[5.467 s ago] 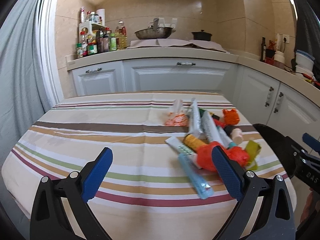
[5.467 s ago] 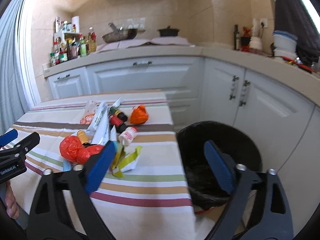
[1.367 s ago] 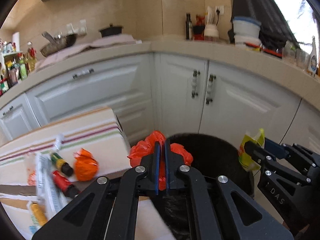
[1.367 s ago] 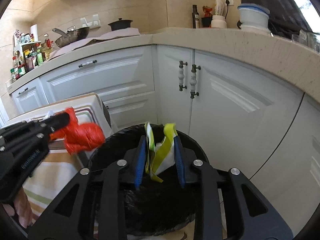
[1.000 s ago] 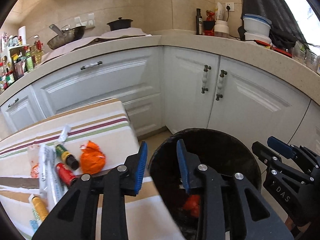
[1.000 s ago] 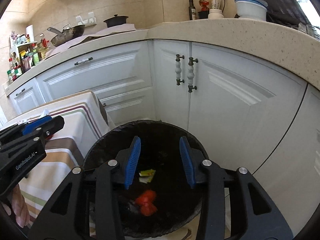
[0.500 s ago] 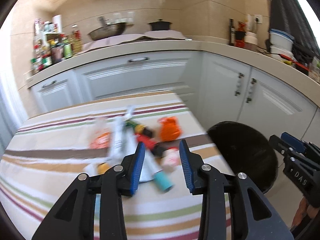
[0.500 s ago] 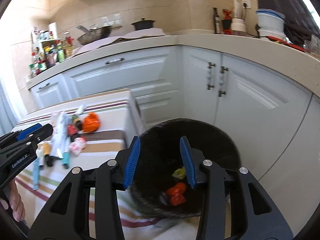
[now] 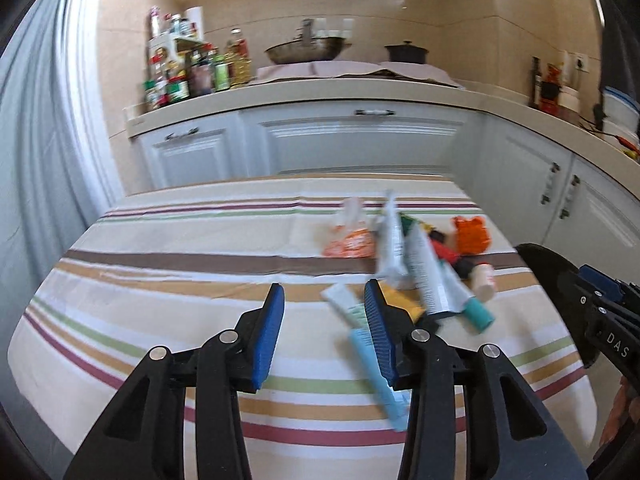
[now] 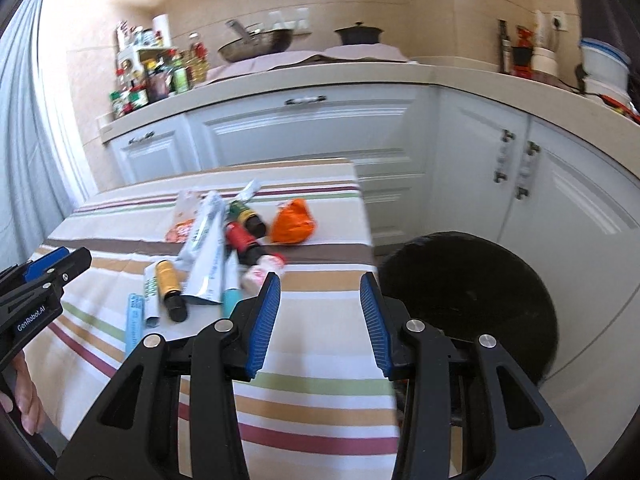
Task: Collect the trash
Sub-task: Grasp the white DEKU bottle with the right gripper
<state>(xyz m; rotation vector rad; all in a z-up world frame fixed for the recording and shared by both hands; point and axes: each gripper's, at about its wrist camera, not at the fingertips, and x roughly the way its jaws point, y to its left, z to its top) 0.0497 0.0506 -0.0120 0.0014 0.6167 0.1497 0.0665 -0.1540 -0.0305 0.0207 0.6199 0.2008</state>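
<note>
Over a table covered with a striped cloth (image 9: pixel 168 264), two handheld grippers hover side by side. From the left wrist camera, the left gripper (image 9: pixel 324 334) has its blue-padded jaws parted with a moderate gap and nothing between them; it sits above the near part of the cloth, just left of a pile of trash. From the right wrist camera, the right gripper (image 10: pixel 320 320) is likewise parted and empty, above the table's right edge, with the black trash bin (image 10: pixel 472 280) just beyond its right finger, on the floor beside the table.

The trash lies in a loose heap on the right half of the table. It includes a crumpled orange bag (image 10: pixel 294 222) at the far right of the heap, a long white tube (image 10: pixel 206 244) lying lengthwise with further tubes alongside it, a small bottle with a red label (image 10: pixel 240 238), a dark bottle with a green label (image 10: pixel 246 214) behind that, a yellow-labelled bottle (image 10: pixel 168 286) nearer the camera, and a flat light blue packet (image 10: pixel 134 316) at the near left edge of the heap. A clear wrapper with orange print (image 9: pixel 350 240) lies at the far left. The items touch or overlap one another; motion blur hides finer detail.

White kitchen cabinets (image 9: pixel 360 140) and a countertop stand behind the table, with a rack of bottles (image 9: pixel 180 68) at the counter's left end.
</note>
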